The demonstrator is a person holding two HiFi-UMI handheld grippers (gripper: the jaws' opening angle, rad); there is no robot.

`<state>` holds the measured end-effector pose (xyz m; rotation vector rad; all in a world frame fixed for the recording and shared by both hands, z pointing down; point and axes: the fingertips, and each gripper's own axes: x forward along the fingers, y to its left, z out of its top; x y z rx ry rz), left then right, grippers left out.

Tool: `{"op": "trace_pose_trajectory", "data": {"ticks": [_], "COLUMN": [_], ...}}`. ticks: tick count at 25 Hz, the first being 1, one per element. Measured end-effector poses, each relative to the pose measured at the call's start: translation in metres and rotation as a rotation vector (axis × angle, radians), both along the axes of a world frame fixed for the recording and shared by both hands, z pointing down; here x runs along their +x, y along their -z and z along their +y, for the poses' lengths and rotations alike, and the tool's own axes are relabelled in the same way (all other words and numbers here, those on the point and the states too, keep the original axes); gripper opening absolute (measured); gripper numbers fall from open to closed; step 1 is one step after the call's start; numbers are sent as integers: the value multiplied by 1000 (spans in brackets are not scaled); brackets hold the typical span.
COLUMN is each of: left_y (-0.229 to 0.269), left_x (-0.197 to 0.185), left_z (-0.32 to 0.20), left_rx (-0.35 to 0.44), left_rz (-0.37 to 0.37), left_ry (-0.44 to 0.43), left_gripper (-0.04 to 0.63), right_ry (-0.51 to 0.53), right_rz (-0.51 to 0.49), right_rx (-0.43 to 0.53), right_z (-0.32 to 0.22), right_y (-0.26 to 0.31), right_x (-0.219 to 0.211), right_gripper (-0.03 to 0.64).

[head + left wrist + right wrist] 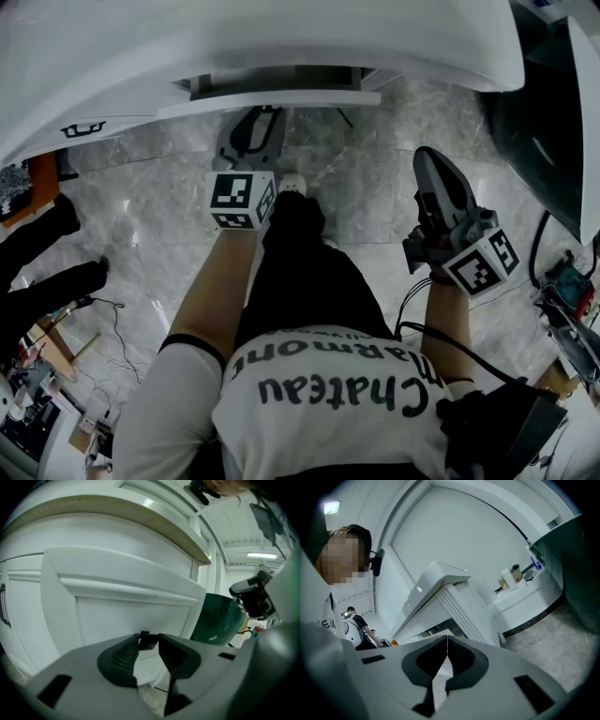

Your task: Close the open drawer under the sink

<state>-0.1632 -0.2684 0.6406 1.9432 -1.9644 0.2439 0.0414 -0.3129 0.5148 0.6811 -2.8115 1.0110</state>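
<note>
- The drawer (267, 99) stands partly out of the white cabinet under the sink (281, 37), with its flat front panel facing the person
- The left claw (255, 117) is just in front of that panel, jaws apart with nothing between them; I cannot tell whether it touches the panel
- The right claw (427, 157) hangs well off to the side over the floor (356, 197), jaws together and empty
- The front looks like a stiff, smooth painted board, probably on runners, so a light steady push should move it
- It needs no grip: press squarely on the middle of the panel so the drawer does not skew; the glossy paint may let a tip slide
</note>
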Motion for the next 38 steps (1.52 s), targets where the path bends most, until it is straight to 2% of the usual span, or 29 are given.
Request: {"op": "trace_pose_trajectory", "data": {"ticks": [18,24,38], "left_y": [3,5,6], "left_x": [-8,-12,-20], "left_z": [-20,-24,-36], "left_rx": [78,81,78], "left_rz": [32,19,40], "left_ry": [18,14,-4], "left_gripper": [132,132,132], "right_ry": [-41,-45,-59], "right_rz": [-8,-12,-19], "right_rx": [6,-9,-14], "right_z": [-12,-13,-21], "right_y": [-15,-22,-25], "right_x": [10,7,7], "right_gripper": [12,12,12]}}
